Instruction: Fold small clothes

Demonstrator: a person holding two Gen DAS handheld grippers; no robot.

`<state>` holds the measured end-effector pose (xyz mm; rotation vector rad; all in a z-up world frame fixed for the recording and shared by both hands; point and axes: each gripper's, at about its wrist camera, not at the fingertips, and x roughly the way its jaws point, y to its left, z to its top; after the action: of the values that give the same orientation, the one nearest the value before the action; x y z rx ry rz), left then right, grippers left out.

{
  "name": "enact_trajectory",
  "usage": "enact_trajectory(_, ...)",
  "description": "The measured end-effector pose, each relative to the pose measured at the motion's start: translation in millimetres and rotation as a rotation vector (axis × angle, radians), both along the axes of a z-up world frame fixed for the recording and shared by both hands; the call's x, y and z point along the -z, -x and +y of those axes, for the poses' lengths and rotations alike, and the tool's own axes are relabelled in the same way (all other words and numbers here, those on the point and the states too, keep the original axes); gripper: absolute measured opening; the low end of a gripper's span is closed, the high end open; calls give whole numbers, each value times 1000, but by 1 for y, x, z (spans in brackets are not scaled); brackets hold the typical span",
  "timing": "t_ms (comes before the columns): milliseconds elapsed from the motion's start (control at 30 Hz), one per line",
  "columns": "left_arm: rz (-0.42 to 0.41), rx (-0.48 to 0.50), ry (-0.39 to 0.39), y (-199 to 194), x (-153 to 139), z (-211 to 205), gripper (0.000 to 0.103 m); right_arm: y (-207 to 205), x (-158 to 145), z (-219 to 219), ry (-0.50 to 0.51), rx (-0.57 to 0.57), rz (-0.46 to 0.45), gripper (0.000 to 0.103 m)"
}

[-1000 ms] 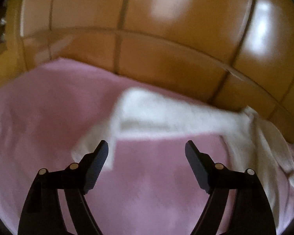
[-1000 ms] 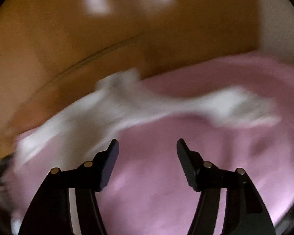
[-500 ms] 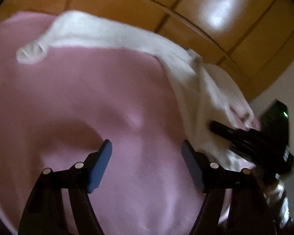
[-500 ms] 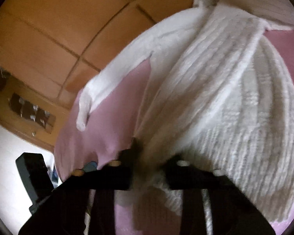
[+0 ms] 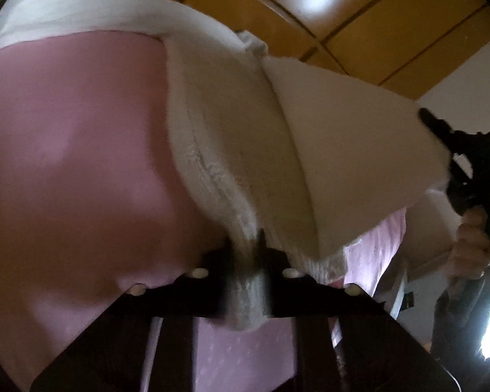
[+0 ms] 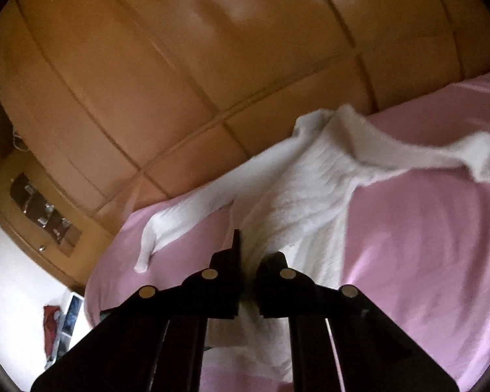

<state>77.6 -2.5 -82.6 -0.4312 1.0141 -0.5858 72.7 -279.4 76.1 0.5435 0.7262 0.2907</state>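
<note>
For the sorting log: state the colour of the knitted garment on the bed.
White ribbed knitted garment, clearest in the right wrist view.

Both grippers are the same build: the left gripper (image 5: 245, 254) and right gripper (image 6: 247, 261) are chunky matte-black plastic with angular linkage arms, each arm dotted with pale round pivot pins (four per gripper). Fingers (image 6: 235, 254) taper to flat narrow tips.
</note>
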Motion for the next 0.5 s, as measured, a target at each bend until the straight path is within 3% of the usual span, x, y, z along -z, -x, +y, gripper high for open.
enact_trajectory(133, -73, -39, 19, 1, -34, 27, 8, 8, -25, -14, 32, 28, -44, 6)
enact_trajectory(333, -223, -92, 40, 32, -115, 114, 6, 47, -70, -45, 34, 69, -147, 6)
enact_trajectory(400, -232, -113, 34, 47, -129, 140, 6, 62, -67, -51, 33, 64, -145, 6)
enact_trajectory(500, -191, -131, -3, 69, -124, 163, 6, 94, -40, -54, 58, 44, -78, 6)
